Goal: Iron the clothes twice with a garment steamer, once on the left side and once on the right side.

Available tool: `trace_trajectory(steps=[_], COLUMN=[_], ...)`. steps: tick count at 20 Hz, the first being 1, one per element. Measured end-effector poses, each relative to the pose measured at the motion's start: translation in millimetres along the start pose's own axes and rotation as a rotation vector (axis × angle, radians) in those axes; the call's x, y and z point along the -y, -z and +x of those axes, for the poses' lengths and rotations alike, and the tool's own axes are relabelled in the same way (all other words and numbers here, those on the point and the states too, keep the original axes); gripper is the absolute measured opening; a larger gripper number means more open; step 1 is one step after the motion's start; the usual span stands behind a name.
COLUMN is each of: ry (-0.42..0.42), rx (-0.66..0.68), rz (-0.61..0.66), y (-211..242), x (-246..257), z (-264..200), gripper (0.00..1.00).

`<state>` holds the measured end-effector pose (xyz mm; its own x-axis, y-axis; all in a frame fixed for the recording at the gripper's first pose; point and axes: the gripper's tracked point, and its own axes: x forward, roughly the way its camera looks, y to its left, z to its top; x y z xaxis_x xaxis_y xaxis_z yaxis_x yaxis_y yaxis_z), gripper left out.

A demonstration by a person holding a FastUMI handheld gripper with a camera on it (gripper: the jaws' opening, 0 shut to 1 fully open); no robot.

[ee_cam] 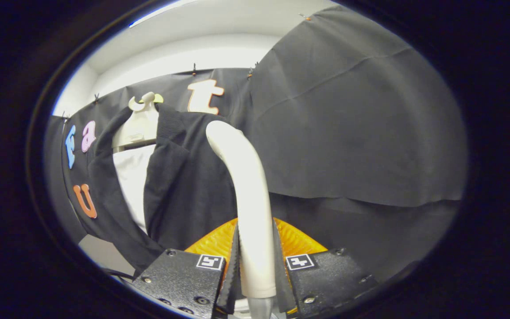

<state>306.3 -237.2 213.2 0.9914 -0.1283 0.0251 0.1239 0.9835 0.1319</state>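
Dark cloth of one jacket (184, 186) hangs on one pale hanger (137, 126), a white shirt (133, 181) inside it. One cream steamer handle (250, 199) rises against the jacket's front, clamped between both fingers of the gripper (255, 266).

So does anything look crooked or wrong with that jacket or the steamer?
Nothing stands out. The claw is shut on the steamer handle, which stands upright between its fingers. Beyond it, the dark jacket hangs on its hanger, front open, undamaged.
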Motion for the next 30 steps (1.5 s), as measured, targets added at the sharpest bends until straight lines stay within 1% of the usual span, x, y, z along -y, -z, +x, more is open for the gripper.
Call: trace_trajectory(steps=[2, 4, 6, 9, 13, 20, 30], ry=[0.017, 0.064, 0.092, 0.114, 0.107, 0.127, 0.211], rx=[0.010, 0.025, 0.035, 0.039, 0.017, -0.023, -0.109], rz=[-0.051, -0.104, -0.131, -0.154, -0.169, -0.187, -0.236], y=[0.3, 2.0, 4.6, 8.4, 21.3, 59.4, 115.6], x=[-18.4, -21.0, -26.2, -24.3, -24.9, -21.1, -24.2], z=[5.9, 9.7, 13.0, 14.8, 19.3, 2.0, -14.9], gripper=[0.38, 0.38, 0.38, 0.38, 0.38, 0.38, 0.38])
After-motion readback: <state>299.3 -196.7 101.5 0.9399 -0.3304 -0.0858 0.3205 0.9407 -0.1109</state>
